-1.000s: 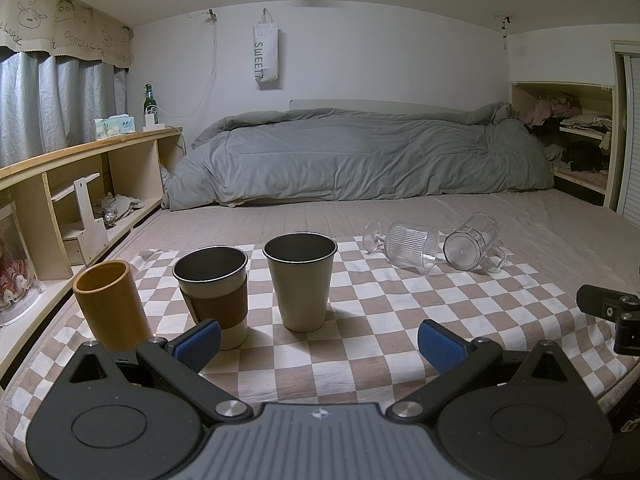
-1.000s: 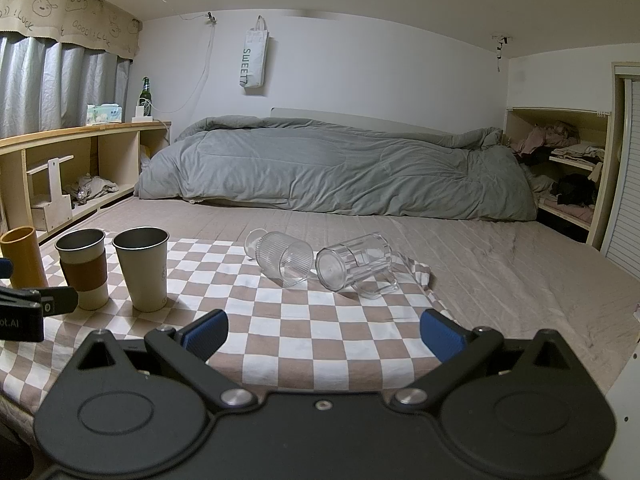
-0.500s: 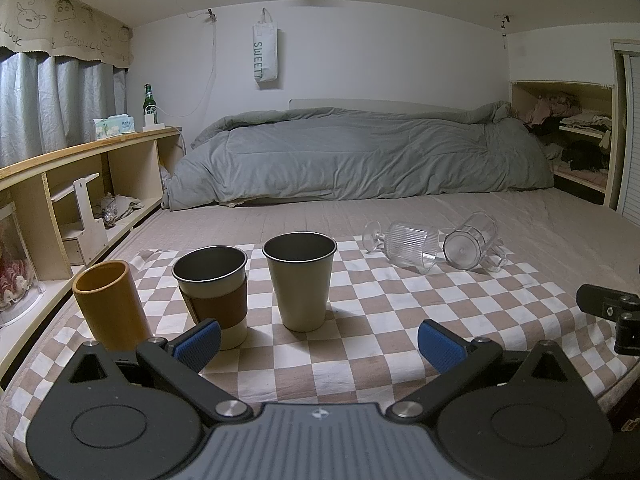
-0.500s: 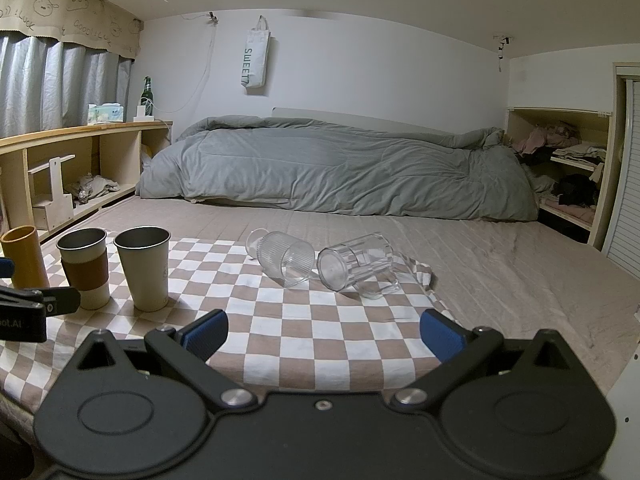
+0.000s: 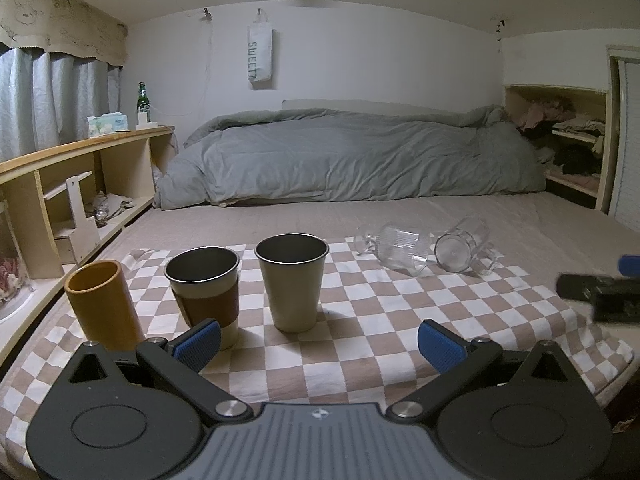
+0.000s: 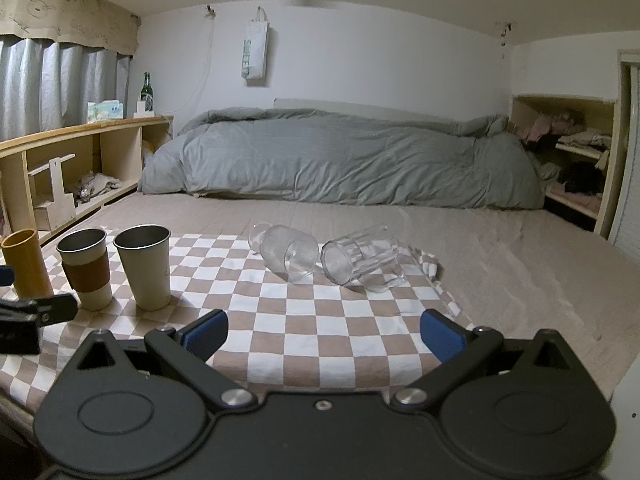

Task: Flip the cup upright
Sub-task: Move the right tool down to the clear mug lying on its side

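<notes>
- A brown-and-white checkered cloth (image 6: 304,320) lies on the beige bed sheet (image 6: 520,264). Its far right corner is rumpled just behind the fallen glasses, and its near edge runs under both grippers.
- Open cloth stretches between the right gripper (image 6: 322,332) and the two fallen glasses, with bare sheet to the right of them and beyond, up to the grey duvet (image 6: 340,168) at the wall.
- Along the left of the cloth three cups stand upright in a row: a mustard cylindrical cup (image 5: 102,304), a steel cup with a brown sleeve (image 5: 206,288) and a plain steel tumbler (image 5: 292,280). A wooden shelf unit (image 5: 80,184) borders the bed on that side.
- Compared with a second ago, the right gripper has moved nearer the glasses and sits higher in the left wrist view. The left gripper (image 5: 318,340) is where it was, and no cup has shifted.
- The ribbed clear glass (image 6: 288,252) and the faceted clear glass mug (image 6: 360,260) lie on their sides, touching or nearly so, mouths facing the right wrist camera.
- Both glasses lie ahead of the right gripper, roughly centred between its blue-padded fingers (image 6: 440,336) and well apart from them.
- Both grippers are spread wide and hold nothing; the left one's fingers (image 5: 198,340) sit just before the sleeved cup and the tumbler.
</notes>
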A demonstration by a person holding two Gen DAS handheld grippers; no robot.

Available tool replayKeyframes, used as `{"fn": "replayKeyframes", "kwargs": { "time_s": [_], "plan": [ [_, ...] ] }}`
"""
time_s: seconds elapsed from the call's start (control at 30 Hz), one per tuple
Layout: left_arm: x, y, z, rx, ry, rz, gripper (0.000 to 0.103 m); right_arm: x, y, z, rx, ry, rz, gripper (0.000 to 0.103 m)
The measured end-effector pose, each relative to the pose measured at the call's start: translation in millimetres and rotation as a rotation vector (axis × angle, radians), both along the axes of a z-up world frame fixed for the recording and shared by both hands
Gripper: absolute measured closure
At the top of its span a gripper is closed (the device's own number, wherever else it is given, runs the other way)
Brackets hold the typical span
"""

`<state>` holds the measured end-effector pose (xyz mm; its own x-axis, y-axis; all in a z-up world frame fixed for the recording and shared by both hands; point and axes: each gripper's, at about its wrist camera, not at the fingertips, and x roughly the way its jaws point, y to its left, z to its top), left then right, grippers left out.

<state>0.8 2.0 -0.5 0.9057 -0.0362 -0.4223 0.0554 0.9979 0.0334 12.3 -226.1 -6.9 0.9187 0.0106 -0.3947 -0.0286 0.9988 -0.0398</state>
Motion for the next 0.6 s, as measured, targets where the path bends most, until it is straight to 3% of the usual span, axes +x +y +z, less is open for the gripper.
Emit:
{"fn": "replayKeyframes", "kwargs": {
  "time_s": [0.13, 0.27, 0.6],
  "plan": [
    [-2.0, -1.4, 1.5, -0.011, -0.001, -0.018, 0.000, 29.0, -10.4, 6.6, 0.003, 0.041, -0.034, 0.000],
    [-1.7, -3.2, 1.8, -0.023, -0.002, -0.050, 0.000, 66.5, -26.7, 11.5, 0.069, 0.094, -0.038, 0.000],
    [4.8, -7.4, 2.2, -0.034, 0.017, -0.087, 0.000, 203.3, -59.3, 0.2, 0.242, 0.142, -0.164, 0.000]
  ]
}}
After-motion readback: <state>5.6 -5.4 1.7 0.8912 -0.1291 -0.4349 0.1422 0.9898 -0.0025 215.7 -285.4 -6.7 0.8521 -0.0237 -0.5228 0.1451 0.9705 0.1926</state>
